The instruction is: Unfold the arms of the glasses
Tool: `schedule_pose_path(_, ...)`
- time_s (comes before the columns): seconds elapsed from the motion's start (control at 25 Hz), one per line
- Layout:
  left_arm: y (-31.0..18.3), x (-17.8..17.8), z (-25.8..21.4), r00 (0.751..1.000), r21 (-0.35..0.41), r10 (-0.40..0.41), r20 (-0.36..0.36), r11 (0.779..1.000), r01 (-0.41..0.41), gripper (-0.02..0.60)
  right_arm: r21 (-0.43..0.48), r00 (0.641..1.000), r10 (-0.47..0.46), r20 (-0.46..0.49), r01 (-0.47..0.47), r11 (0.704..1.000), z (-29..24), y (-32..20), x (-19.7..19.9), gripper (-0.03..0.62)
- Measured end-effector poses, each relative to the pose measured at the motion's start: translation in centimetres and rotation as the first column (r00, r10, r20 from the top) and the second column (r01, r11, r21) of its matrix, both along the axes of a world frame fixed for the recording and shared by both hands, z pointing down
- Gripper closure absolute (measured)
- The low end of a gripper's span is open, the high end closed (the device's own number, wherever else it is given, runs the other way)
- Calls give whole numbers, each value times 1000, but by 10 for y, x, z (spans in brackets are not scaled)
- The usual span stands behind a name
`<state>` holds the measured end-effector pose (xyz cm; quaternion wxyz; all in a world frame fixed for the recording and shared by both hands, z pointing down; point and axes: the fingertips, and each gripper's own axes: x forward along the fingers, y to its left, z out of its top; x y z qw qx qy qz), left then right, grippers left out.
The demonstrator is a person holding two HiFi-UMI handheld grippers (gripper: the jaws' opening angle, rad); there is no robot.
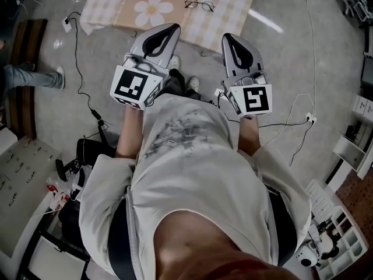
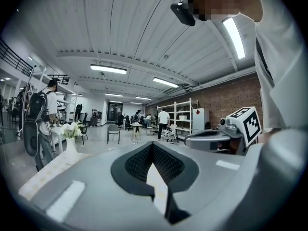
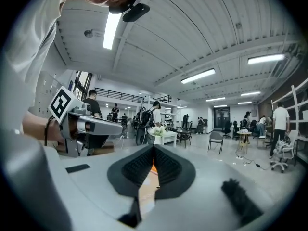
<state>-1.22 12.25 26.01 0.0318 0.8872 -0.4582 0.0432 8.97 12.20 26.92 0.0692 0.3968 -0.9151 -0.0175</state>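
**Not yet begun: glasses untouched on the table**

Head view: glasses (image 1: 199, 4) lying on the checked tablecloth (image 1: 233, 4) at twelve o'clock, well apart from both tools. Left gripper (image 1: 171, 30) at eleven o'clock, right gripper (image 1: 230, 39) at one o'clock, both aimed toward the table. Too small to tell how the arms are folded.

Left gripper view: jaws pressed together, nothing between them, no glasses in sight.

Right gripper view: jaws likewise pressed together and empty.

Judged outstanding: reaching the table, steadying the frame, swinging out both arms.
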Motion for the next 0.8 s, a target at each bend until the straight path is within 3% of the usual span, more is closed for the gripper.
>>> schedule_pose_path(0.32, -47, -5, 12, 995, -7, 98, -23, 995, -99, 572, -12, 996, 86, 8, -86, 996, 7, -41, -5, 577)
schedule_pose_path(0.8, -99, -30, 37, 967, -12, 253, -29, 967, -254, 572, -45, 982, 186, -35, -187, 981, 25, -85, -30, 577)
